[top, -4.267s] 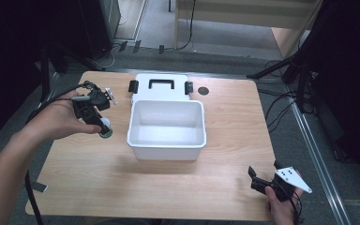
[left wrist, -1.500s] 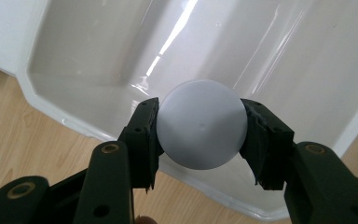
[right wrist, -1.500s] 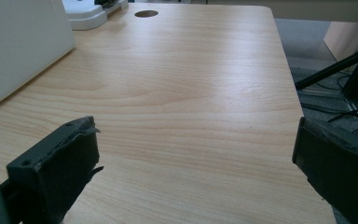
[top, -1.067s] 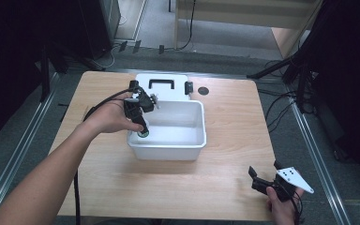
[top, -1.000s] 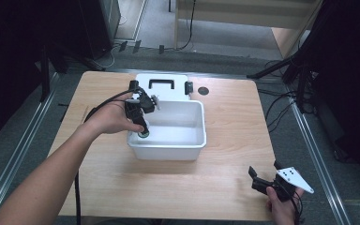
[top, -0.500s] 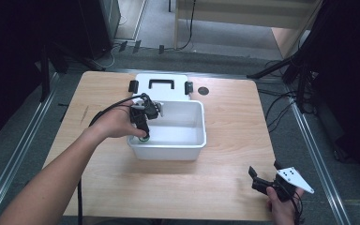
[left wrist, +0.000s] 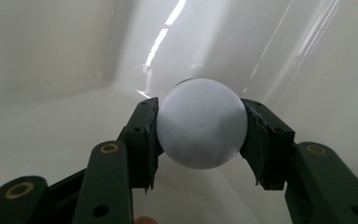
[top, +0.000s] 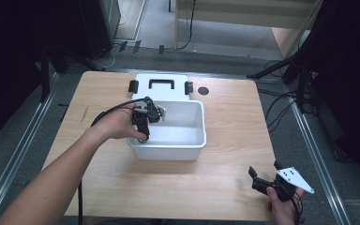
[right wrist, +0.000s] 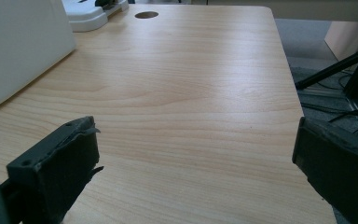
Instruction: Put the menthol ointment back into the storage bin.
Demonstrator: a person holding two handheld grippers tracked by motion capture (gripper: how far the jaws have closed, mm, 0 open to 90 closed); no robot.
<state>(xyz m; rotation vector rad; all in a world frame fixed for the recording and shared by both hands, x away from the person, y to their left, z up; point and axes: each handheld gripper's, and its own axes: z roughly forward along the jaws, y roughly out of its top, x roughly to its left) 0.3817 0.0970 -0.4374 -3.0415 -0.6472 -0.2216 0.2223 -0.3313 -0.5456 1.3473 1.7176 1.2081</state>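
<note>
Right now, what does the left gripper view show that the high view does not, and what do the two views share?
The left gripper view shows a white ball clamped between the two black jaws of the left gripper, with the glossy inner wall of the white bin close behind it. The high view shows the wooden table, the white lid with its black handle behind the bin, and the right gripper held open at the table's near right corner. Both share the left gripper and the bin's inside.
</note>
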